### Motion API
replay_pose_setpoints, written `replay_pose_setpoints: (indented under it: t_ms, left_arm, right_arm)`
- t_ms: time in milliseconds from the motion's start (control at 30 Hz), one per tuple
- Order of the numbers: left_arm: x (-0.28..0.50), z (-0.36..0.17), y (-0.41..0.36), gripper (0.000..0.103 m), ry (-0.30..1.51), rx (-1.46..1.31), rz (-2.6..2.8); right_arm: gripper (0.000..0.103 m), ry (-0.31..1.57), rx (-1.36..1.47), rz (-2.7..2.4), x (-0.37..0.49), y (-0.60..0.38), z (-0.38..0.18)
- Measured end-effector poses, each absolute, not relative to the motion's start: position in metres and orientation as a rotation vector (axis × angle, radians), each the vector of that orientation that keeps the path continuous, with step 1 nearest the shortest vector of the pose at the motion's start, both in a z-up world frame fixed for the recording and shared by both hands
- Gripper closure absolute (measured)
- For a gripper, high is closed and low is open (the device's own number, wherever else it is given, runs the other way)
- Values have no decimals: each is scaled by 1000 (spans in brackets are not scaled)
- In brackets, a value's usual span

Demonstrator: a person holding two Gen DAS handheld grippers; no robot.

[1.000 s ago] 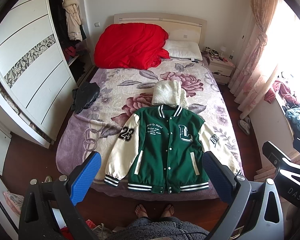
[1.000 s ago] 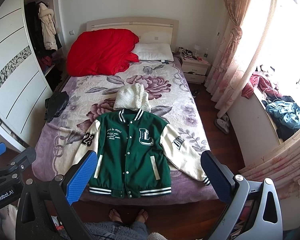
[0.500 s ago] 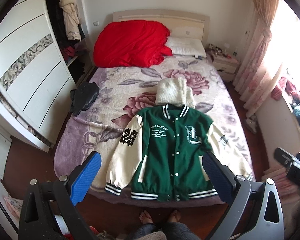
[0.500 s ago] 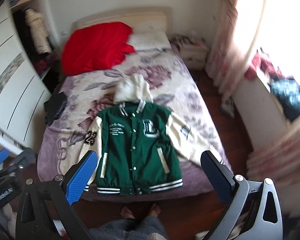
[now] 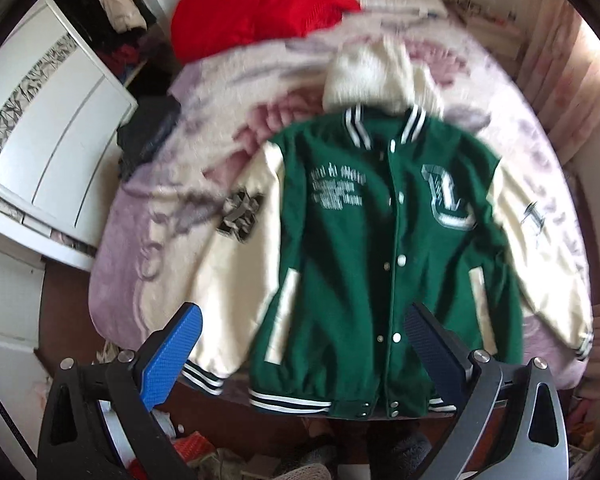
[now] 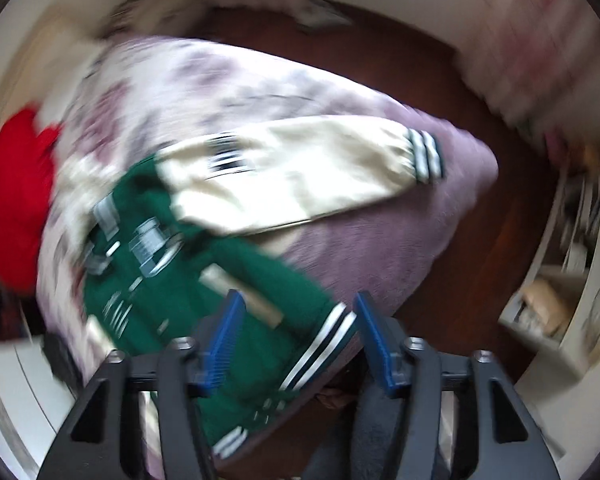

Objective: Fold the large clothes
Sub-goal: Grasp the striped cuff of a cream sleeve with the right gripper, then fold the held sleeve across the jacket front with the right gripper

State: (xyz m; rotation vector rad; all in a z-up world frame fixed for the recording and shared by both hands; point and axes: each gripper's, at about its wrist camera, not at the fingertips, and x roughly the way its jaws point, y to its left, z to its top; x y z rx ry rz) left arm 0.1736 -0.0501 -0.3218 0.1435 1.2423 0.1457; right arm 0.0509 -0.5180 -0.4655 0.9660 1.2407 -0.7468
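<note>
We have dropped both grippers toward the jacket [image 5: 380,248] spread flat at the bed's [image 5: 140,248] near edge. Left gripper [image 5: 300,354] gapes wide; right gripper [image 6: 296,340], narrower now, straddles the hem ungripped. Folding can start.

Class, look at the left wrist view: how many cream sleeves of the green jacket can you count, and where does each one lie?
2. One sleeve lies along the left of the green jacket, on the bed; the other sleeve lies along its right. None seems hidden.
</note>
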Motion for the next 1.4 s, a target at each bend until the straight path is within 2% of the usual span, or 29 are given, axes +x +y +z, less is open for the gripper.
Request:
replay_pose_setpoints:
  t_ms: [167,267,367,400,500,533,567,600,767,933,1067,1267,1400]
  left_arm:
    - [196,-397,-92,0,1338,151,164]
    - [210,-438,-119,0,1382,178,160]
    - [227,-468,-148,0,1401,215,142]
    - [231,-473,-157,0,1398,225,136]
    - [246,-483,-185,0,1375,263,98]
    - [251,-485,-194,0,1368,273,81]
    - [256,-485,-200,0,1364,278,70]
    - [263,-487,-210,0,1356,281,57]
    - [298,-496,-247,0,1346,256,24]
    - [344,-512,-282,0,1334,217,-10]
    - [376,-533,-293,0,1322,246,39]
    - [408,-598,-297,0,1366,366,105]
    - [401,-587,-284,0,1346,343,105]
  right_arm:
    - [38,1193,1236,-831,11,-603,-600]
    - [34,1079,1452,-792,-5,-635,-681]
    - [30,918,1553,-750,-5,-651,-724]
    - [24,876,1558,-752,-2,-655,-730]
    - [23,720,1515,-801,5,-664,-730]
    - [33,686,1498,-810,8,-666,-728]
    - [51,654,1477,-807,12,-668,-724]
    - [85,651,1465,-797,17,-673,-720]
    - [87,613,1362,-732,47,-724,-682]
    - [88,654,1177,-612,126,-783,-640]
    - [88,736,1070,-586,188,-819,-651]
    - [88,790,1085,-598,218,-846,-668]
    - [88,771,1095,-574,211,-845,-649]
